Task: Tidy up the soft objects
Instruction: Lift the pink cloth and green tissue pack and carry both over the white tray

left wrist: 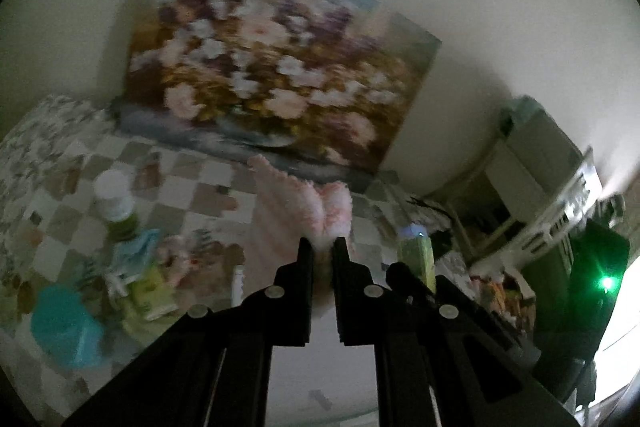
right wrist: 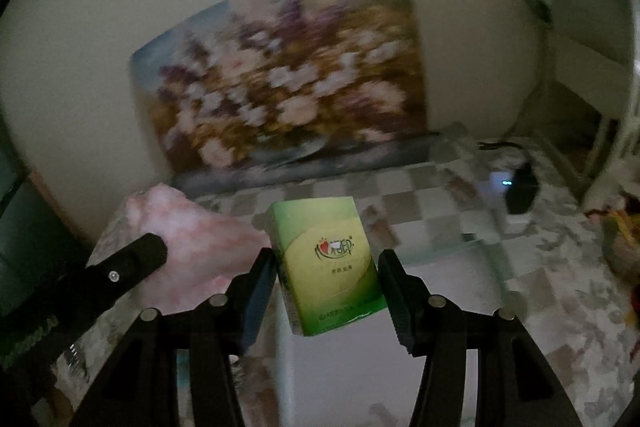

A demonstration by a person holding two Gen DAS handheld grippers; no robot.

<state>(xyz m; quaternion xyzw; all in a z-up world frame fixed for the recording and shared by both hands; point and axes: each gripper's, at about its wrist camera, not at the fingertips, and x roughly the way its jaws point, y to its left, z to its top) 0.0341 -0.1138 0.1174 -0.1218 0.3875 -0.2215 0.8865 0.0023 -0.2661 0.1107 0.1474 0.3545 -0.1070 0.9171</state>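
- Currently your left gripper (left wrist: 323, 243) pinches the pink towel (left wrist: 304, 203), lifted at twelve o'clock.
- Your right gripper (right wrist: 326, 259), jaws wide, seems to cradle the green tissue pack (right wrist: 326, 263); actual contact is unclear.
- Next, carry both toward the checkered tablecloth (left wrist: 192, 195).

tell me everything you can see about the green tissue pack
The green tissue pack is a soft rectangular packet, green fading to yellow-green, with a small red-and-white logo and glossy wrapper. It stands tilted between the right gripper fingers; the left finger touches its edge, the other stands apart. The pink towel hangs beside it.
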